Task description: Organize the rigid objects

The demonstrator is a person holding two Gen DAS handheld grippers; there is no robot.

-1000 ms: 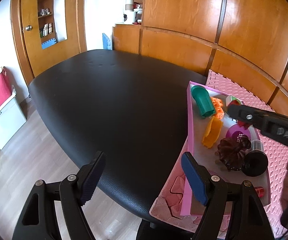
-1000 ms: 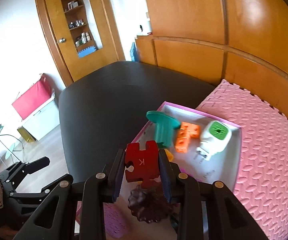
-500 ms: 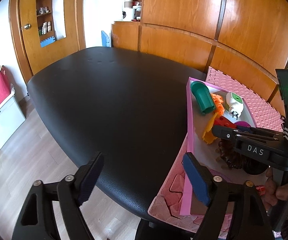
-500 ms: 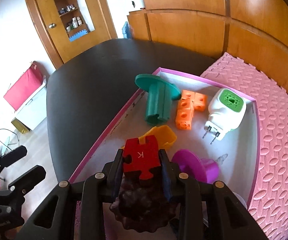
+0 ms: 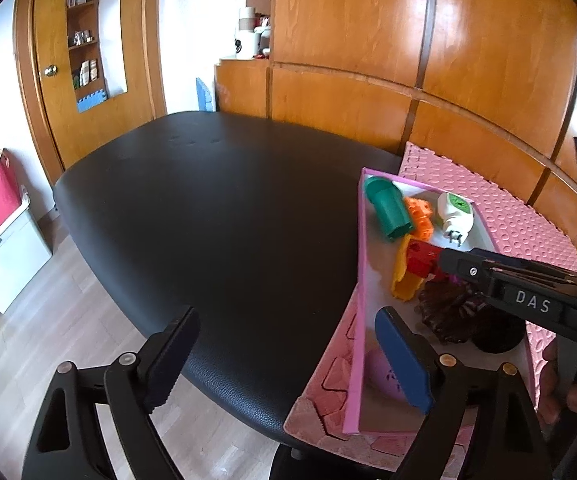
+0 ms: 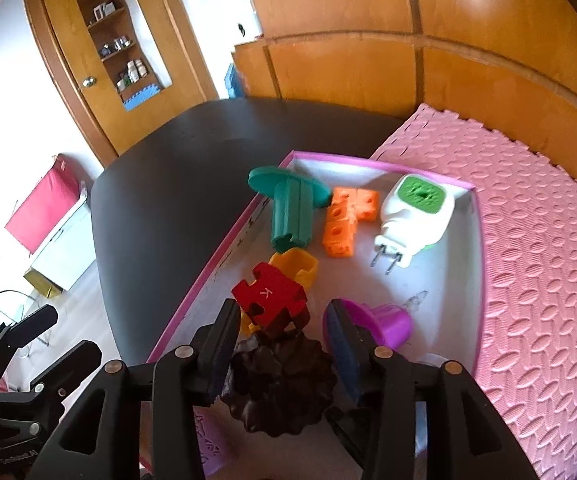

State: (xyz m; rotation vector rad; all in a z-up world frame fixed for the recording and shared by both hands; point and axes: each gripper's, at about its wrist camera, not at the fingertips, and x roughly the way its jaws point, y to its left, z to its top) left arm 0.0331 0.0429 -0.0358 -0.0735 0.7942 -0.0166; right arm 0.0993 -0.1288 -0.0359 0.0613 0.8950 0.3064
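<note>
puzzle piece (image 6: 269, 295): red, tilted, letter side up, leaning on brown mold (image 6: 280, 384)
right gripper (image 6: 280, 322): opening, piece released
left gripper (image 5: 284, 354): opening, empty

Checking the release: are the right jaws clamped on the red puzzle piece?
No: the right gripper's jaws are opening, with gaps on both sides of the red puzzle piece, which rests tilted on other toys in the box.

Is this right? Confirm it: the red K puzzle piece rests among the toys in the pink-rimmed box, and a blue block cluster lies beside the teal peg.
One detail is wrong: the block cluster beside the teal peg is orange, not blue, as the right wrist view shows. The red K puzzle piece does rest among the toys in the pink-rimmed box.
</note>
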